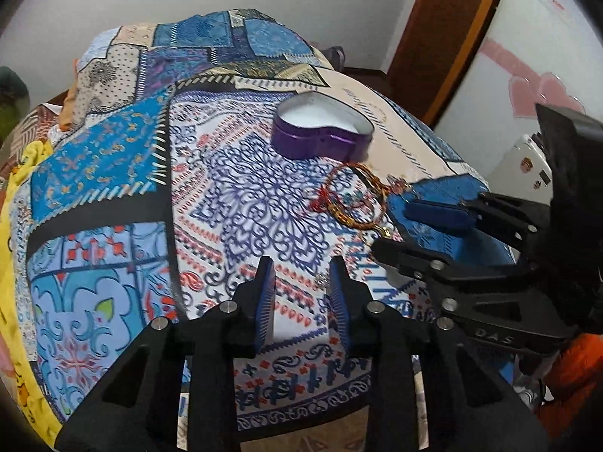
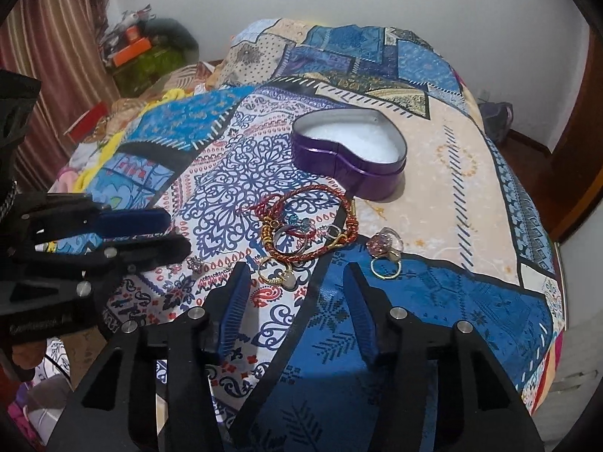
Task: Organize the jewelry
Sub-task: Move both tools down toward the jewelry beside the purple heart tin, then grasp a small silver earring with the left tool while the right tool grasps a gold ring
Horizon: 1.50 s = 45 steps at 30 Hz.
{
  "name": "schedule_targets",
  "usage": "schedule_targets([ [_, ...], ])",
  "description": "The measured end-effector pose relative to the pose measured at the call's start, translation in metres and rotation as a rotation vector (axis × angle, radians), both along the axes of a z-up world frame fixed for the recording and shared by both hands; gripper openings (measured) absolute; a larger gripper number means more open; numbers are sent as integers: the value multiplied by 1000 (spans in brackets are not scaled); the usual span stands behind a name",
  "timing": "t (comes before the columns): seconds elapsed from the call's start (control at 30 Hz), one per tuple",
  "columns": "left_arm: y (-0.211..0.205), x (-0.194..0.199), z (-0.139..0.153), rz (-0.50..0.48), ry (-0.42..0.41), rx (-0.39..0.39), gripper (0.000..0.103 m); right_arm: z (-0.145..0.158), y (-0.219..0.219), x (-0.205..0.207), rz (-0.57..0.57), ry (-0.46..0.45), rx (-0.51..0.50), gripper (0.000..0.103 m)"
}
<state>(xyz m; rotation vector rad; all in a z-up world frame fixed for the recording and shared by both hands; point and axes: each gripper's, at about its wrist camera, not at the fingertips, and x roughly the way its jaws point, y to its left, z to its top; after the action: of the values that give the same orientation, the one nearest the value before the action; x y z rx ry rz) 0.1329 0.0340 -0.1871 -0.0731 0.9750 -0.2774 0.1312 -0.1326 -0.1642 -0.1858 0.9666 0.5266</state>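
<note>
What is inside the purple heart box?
The purple heart box is open, and inside shows only a white lining. No jewelry shows in it. The bracelets lie outside on the bedspread. The near wall hides the closest bit of the floor.

Home bedroom: patchwork bedspread [image 2: 433, 143] on bed, striped curtain [image 2: 56, 37], wooden door [image 1: 444, 37].

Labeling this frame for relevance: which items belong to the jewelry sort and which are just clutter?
Job:
purple heart tin, open, white lining
braided bracelets
gold ring
pink stone ring
small flower piece
left gripper, right gripper, both open and holding nothing

Clutter:
patchwork bedspread
orange box
curtain
</note>
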Motion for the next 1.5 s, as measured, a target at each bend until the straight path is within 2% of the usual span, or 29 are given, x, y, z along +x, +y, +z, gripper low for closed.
schedule_targets([
  [0.2,-3,-2,-5,-9,9,-9,27,-6,5,3,25,7,-14,37],
  [0.27,-4,-2,-7,-9,12,-16,23,-7,7,3,32,9,-15,32],
  [0.33,-5,-2,-9,-12,17,-23,19,-6,9,2,48,10,-14,20],
  [0.43,-8,-2,-12,-17,32,-41,13,-7,12,0,54,1,-21,20],
  [0.67,-13,-3,-12,-23,19,-15,4,-4,9,-1,44,-1,-4,20],
  [0.9,-10,-2,-12,2,30,-11,5,2,2,-5,20,-7,11,20],
  [1.17,-17,7,-14,-10,44,-2,19,10,-9,-6,-9,-14,32,20],
  [1.33,-21,8,-16,-5,27,29,19,14,-14,-6,-23,-19,42,20],
  [1.4,-23,9,-16,3,13,54,10,15,-16,-6,-28,-22,49,20],
  [1.5,-23,9,-14,1,3,65,9,19,-18,-4,-34,-33,58,20],
])
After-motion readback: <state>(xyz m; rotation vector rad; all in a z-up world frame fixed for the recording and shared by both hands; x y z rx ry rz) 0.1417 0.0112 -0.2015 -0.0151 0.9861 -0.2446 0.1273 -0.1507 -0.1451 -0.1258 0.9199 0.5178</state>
